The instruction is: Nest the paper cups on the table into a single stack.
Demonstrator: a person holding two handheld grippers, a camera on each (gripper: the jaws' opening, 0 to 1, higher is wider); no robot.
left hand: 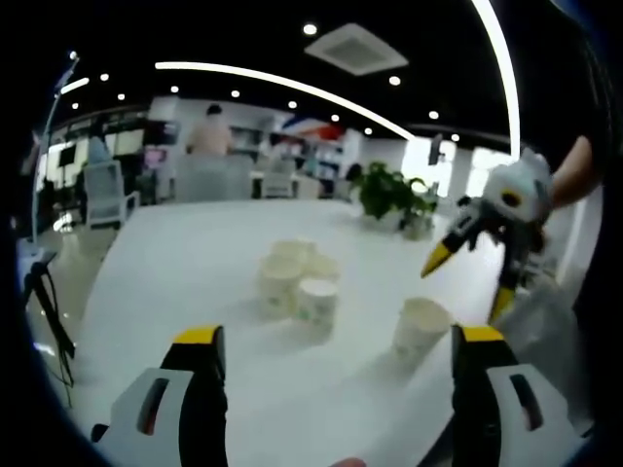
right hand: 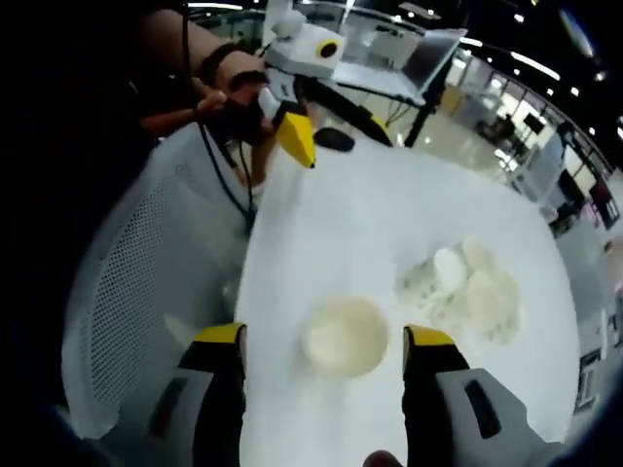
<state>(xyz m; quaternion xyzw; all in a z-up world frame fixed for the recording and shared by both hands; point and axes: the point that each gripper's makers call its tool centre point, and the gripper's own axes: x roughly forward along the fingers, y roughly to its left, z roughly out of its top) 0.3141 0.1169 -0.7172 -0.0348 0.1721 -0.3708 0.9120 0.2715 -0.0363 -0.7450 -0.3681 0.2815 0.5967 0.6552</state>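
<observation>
On the white table point(left hand: 175, 253), several white paper cups point(left hand: 295, 280) stand close together in a cluster. One single cup point(left hand: 421, 329) stands apart to their right. My left gripper point(left hand: 338, 336) is open and empty, short of all the cups. My right gripper point(left hand: 468, 282) comes in from the right, open, above the single cup. In the right gripper view that single cup point(right hand: 346, 336) is seen from above, in the gap between my right gripper's point(right hand: 323, 336) open jaws and not gripped. The cluster point(right hand: 467, 282) lies beyond it to the right. A hand holds the left gripper point(right hand: 338, 134) at the top.
A white mesh chair point(right hand: 136, 282) stands against the table's edge on the left of the right gripper view. A potted plant point(left hand: 394, 195) sits at the table's far end. Chairs and a person point(left hand: 209, 131) are far behind. A dark stand point(left hand: 49, 302) is off the table's left edge.
</observation>
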